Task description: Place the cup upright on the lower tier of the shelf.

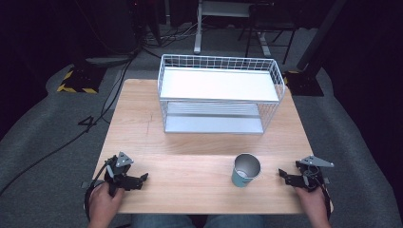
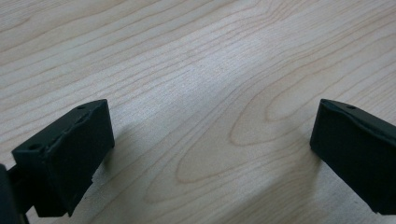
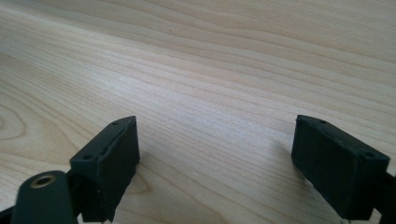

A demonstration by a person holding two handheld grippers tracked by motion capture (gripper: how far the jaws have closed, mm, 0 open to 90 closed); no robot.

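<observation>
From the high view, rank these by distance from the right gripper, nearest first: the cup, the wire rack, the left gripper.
1. The cup: standing upright on the table just to the left of the right gripper, near the front edge.
2. The wire rack: farther back, at the table's far middle.
3. The left gripper: across the table at the front left corner.

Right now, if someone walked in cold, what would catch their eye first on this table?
Probably the white wire rack standing at the far middle of the wooden table, with two shelves. Next, the teal cup standing upright near the front edge, to the right of centre. The left gripper and right gripper rest at the front corners, both with jaws open and holding nothing.
</observation>
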